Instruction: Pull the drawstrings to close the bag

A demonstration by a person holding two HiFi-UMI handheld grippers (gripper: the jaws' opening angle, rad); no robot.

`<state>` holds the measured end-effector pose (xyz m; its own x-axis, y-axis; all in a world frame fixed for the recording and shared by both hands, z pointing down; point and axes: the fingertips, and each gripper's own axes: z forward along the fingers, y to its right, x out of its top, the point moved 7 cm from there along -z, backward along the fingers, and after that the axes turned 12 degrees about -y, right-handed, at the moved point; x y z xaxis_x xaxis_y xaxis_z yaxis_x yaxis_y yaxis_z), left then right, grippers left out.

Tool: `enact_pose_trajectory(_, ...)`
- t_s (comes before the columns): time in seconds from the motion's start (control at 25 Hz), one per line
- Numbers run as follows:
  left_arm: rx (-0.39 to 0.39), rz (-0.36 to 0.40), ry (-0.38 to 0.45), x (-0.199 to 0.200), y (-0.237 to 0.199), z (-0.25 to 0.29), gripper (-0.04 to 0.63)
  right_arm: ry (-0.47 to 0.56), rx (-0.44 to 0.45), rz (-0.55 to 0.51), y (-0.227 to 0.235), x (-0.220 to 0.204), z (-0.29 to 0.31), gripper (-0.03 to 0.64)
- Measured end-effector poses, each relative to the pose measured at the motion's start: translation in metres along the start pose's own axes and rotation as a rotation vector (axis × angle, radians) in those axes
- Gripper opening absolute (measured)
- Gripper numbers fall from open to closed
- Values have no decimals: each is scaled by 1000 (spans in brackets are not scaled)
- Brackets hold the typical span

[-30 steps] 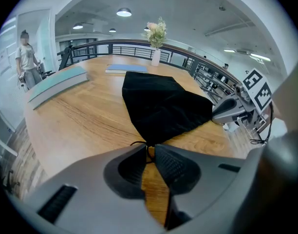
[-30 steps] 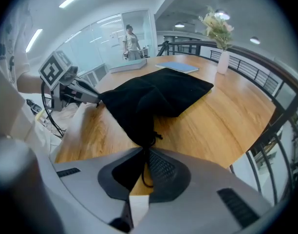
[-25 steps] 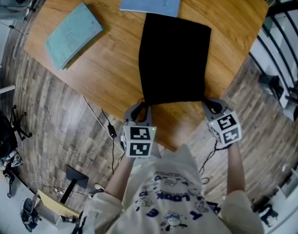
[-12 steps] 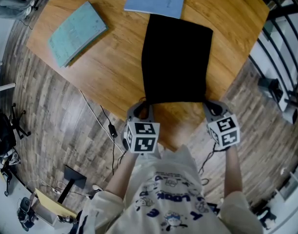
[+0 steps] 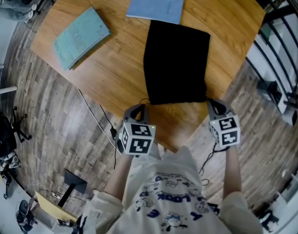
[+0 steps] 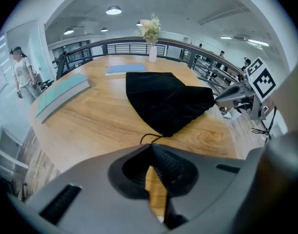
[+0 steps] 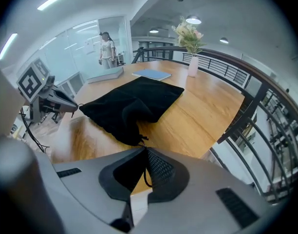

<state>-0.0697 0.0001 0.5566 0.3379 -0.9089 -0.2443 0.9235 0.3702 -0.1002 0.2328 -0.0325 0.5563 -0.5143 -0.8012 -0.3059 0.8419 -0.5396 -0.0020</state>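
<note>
A black drawstring bag (image 5: 177,62) lies flat on the round wooden table (image 5: 115,77), its mouth toward me. My left gripper (image 5: 139,114) is at the near left corner; its jaws have just closed and now stand shut on the thin black drawstring (image 6: 148,138), which loops out from the bag (image 6: 163,99). My right gripper (image 5: 213,106) is at the near right corner, shut on the other drawstring (image 7: 141,140), which runs down between its pads from the bag (image 7: 132,106). Each gripper shows in the other's view: the right gripper (image 6: 236,96) and the left gripper (image 7: 46,99).
A teal book (image 5: 81,30) and a light blue notebook (image 5: 155,6) lie on the far half of the table. A vase of flowers (image 6: 152,52) stands at the far edge. A railing (image 7: 246,106) runs to the right; cables lie on the floor (image 5: 107,126).
The left gripper's marker cube has tilted and shifted slightly at the bag's near left corner, which has drawn in a little. The right gripper has stayed put.
</note>
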Motion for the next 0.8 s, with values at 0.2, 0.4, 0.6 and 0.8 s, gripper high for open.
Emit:
enact_pose_trajectory(0.2,26,-64,45,7,-18,-14,8,69,-23,11,3,13,-13,8)
enact_pose_trajectory(0.4,77,-112,93,21,-31,-34,8,125,-83,46,-1,31,-33,8)
enact_pose_trajectory(0.6,104,-165,176,38,-42,-57,8,229,-146,105,0,54,-58,8)
enact_pose_trajectory(0.8,141,-202,254,58,-51,-82,8,314,-211,166,2,77,-85,8)
